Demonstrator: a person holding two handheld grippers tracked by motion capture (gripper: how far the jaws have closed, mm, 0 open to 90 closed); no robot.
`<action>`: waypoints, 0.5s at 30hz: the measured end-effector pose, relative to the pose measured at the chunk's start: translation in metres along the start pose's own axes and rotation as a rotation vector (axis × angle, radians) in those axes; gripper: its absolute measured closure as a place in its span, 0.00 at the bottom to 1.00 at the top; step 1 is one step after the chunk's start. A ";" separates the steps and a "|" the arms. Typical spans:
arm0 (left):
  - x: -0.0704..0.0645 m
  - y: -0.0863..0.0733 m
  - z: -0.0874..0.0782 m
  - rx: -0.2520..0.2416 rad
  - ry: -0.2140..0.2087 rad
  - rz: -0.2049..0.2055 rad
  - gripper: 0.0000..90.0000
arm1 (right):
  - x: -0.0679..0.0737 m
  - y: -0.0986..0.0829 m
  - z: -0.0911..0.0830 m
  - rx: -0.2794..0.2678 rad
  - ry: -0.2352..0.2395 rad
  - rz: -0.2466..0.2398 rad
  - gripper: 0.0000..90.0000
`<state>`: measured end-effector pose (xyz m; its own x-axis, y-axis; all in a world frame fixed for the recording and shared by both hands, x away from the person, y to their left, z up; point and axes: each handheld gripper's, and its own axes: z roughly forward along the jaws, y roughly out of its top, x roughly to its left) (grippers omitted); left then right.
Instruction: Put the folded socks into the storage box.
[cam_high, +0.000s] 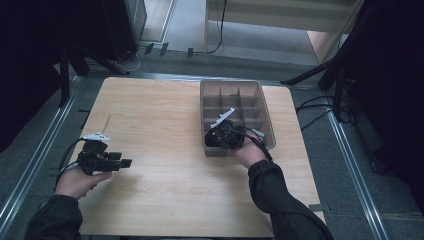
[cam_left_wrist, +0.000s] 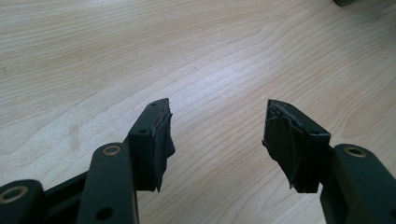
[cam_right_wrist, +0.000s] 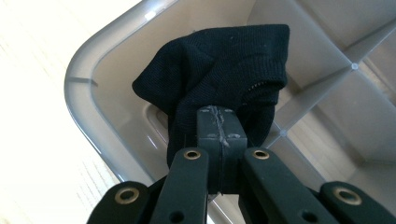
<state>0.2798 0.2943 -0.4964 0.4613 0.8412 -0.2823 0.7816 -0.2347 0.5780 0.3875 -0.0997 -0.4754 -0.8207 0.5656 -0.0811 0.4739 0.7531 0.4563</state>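
Two grippers are at work, and only one carries anything. At the left of the table (cam_high: 165, 175), near its edge, the left gripper (cam_high: 125, 163) rests low over bare wood with its jaws spread wide and nothing between them; the left gripper view confirms the gap between the taped pads (cam_left_wrist: 161, 135). It is well apart from the work and should stay there, out of the way.

Farther right, the right gripper (cam_right_wrist: 219, 128) has its jaws pinched together on a black sock (cam_right_wrist: 224, 65), bunched and hanging over the near left corner of the grey divided bin (cam_high: 262, 107). In the high view the sock is hard to make out under the hand, so which compartment lies beneath it is probably the near left one, judging from the rounded corner in the right gripper view.

To do this step well, lower the sock until its bulk sits below the bin's rim (cam_right_wrist: 77, 107) and clear of the dividers (cam_right_wrist: 322, 84), then spread the jaws fully and lift straight up so that no fabric snags.
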 end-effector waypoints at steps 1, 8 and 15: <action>0.000 0.000 0.000 -0.001 0.001 -0.001 0.45 | -0.001 0.000 0.000 0.002 0.004 0.006 1.00; 0.000 0.000 0.000 -0.004 0.000 -0.003 0.45 | -0.007 -0.001 -0.013 -0.046 0.052 0.063 1.00; -0.001 0.000 0.000 0.001 -0.003 0.007 0.45 | -0.003 0.017 -0.027 -0.122 0.033 0.054 0.99</action>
<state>0.2797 0.2928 -0.4960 0.4679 0.8382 -0.2802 0.7788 -0.2411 0.5791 0.3893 -0.0980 -0.4439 -0.8057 0.5918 -0.0255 0.4772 0.6740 0.5639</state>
